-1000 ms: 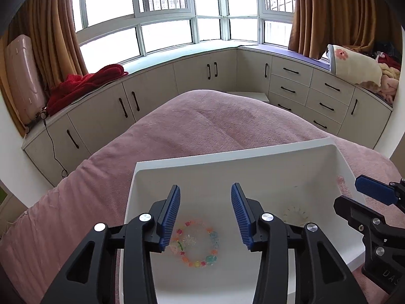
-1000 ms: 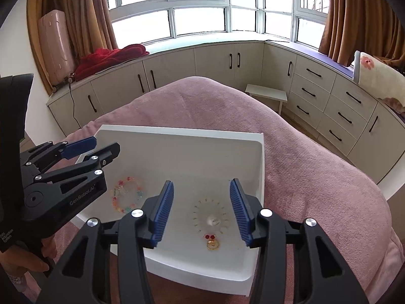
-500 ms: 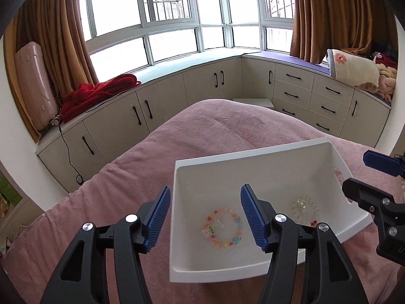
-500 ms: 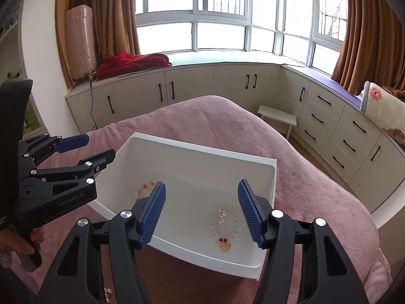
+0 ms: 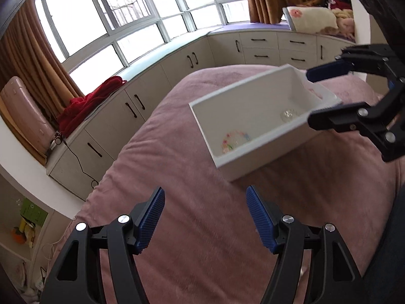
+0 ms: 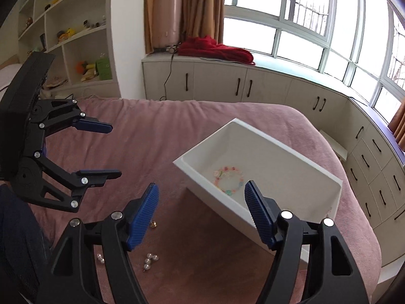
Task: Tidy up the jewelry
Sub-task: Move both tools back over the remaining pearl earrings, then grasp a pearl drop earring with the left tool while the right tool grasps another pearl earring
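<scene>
Right wrist view: white tray (image 6: 291,152) on the pink bedspread (image 6: 157,126), long axis running from near left to far right, holding a coloured bead bracelet (image 6: 229,179). Pearl jewelry (image 6: 149,259) lies on the bedspread just beside the right gripper (image 6: 201,202). Both right and left gripper (image 5: 205,211) have fingers spread, empty.

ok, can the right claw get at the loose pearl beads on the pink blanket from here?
Probably yes. The right claw is open and empty, and the pearl beads lie uncovered on the pink blanket just below it, outside the white plastic tray.
</scene>
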A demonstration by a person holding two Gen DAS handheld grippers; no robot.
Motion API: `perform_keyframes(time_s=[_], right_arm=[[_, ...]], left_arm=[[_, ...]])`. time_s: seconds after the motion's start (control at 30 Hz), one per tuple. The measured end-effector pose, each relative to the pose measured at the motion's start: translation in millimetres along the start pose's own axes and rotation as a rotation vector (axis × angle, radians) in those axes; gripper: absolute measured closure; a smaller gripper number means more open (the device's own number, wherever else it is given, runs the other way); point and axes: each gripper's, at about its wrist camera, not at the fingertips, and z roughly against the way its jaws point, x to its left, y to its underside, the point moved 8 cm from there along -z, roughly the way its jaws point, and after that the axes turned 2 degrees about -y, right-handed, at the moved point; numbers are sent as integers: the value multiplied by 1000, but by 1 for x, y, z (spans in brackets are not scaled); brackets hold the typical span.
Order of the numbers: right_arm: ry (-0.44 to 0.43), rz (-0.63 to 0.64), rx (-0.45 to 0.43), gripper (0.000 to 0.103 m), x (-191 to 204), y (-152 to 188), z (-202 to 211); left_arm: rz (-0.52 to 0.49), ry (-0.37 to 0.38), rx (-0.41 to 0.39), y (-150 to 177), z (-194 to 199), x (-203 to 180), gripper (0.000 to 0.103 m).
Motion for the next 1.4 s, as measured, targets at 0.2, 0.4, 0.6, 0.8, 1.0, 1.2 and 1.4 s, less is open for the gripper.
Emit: perform_keyframes(time_s=[0.2,0.4,0.6,0.8,1.0,1.2,1.4], right_arm=[[-44,62,80,30,39,27,-21],[-72,45,156,30,58,57,-40],[-95,5,211,30,62,80,-56],[-96,19,277,32,69,103,-76],[-101,26,344,38,75,123,-97],[-100,33,401,40,75,142,-112],[-94,39,435,48,74,153,-119]], left_arm=[[-207,153,39,47,16,-45,34],[-306,263,93,79,9,-80,34],[-351,340,141,111,-10,-102,34],[-372,450,208,142,-25,-122,34],[-356,435,285,158,-47,-125,34],[-305,417,339,164,-64,-113,34],[-316,406,343,167,-70,-112,37]])
